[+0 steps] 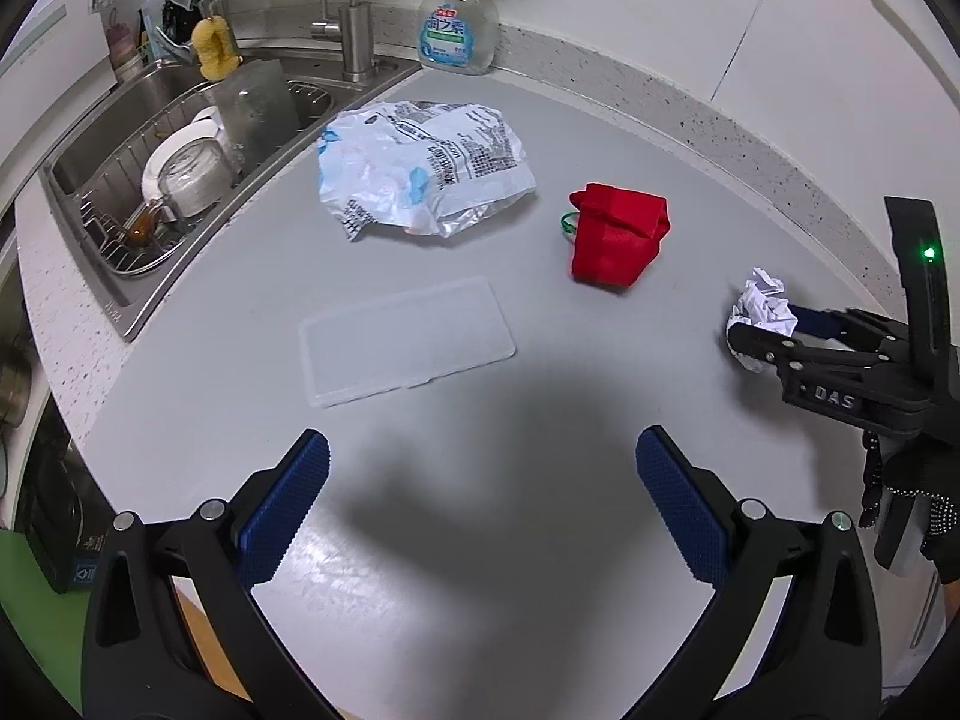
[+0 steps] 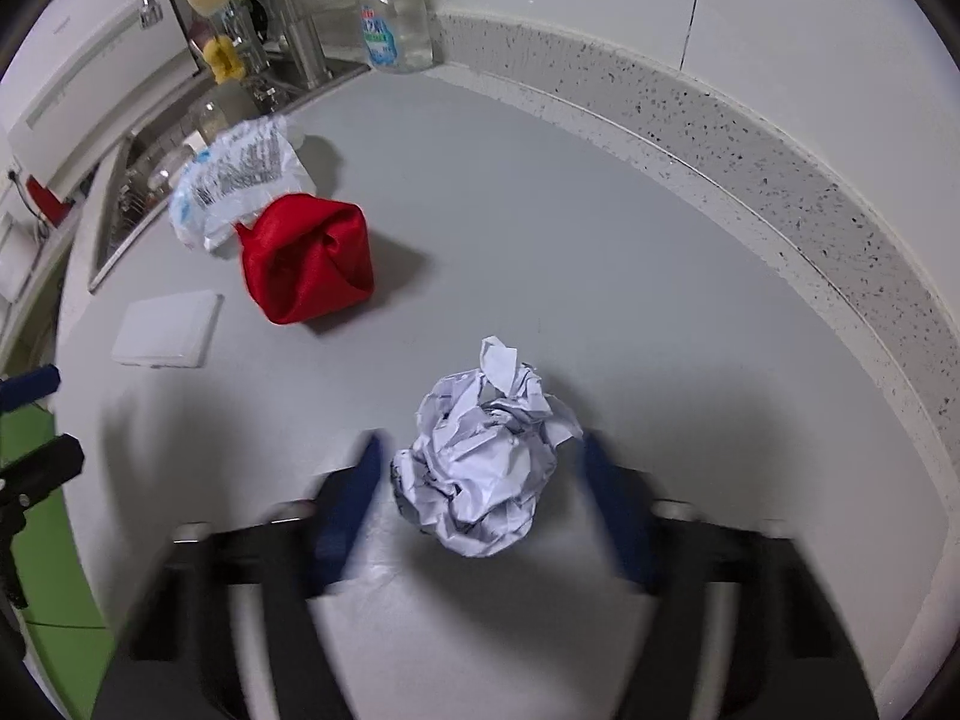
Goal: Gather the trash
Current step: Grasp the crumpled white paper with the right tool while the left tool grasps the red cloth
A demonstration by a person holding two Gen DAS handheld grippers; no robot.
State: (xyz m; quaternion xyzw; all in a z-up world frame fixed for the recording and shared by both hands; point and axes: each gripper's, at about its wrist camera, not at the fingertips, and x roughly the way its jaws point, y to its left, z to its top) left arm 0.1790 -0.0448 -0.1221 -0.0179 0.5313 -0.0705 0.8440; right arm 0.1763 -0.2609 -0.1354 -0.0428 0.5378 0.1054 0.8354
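Two hand-held grippers hang over a grey kitchen counter (image 1: 600,138), both pointing steeply down at it.

The right gripper (image 2: 480,480) has a crumpled ball of white paper (image 2: 486,468) sitting between its two blue fingers (image 2: 345,504). The fingers are blurred. A narrow gap shows on the left side of the ball; on the right side the ball's edge reaches the finger, and whether it presses there is not clear. The ball rests on the counter. In the left wrist view, the same gripper appears at the far right edge, its tips on either side of the paper, with a gloved hand (image 1: 912,480) behind it.

The left gripper (image 1: 483,492) is spread wide with nothing between its blue pads (image 1: 288,504), only bare counter and its own shadow.

Just ahead of the left gripper, slightly to its left, lies a flat clear plastic lid (image 1: 408,348). Farther ahead and to the right stands a red cloth pouch (image 1: 618,234), apart from the lid. Ahead and left of the pouch lies a crumpled white plastic bag (image 1: 420,174) with dark print.

Beyond the bag, to the left, a steel sink (image 1: 108,276) holds a wire rack with dishes. At the back, against the speckled edge of the counter, stands a pump bottle of soap (image 1: 459,24) beside the tap (image 1: 354,30).
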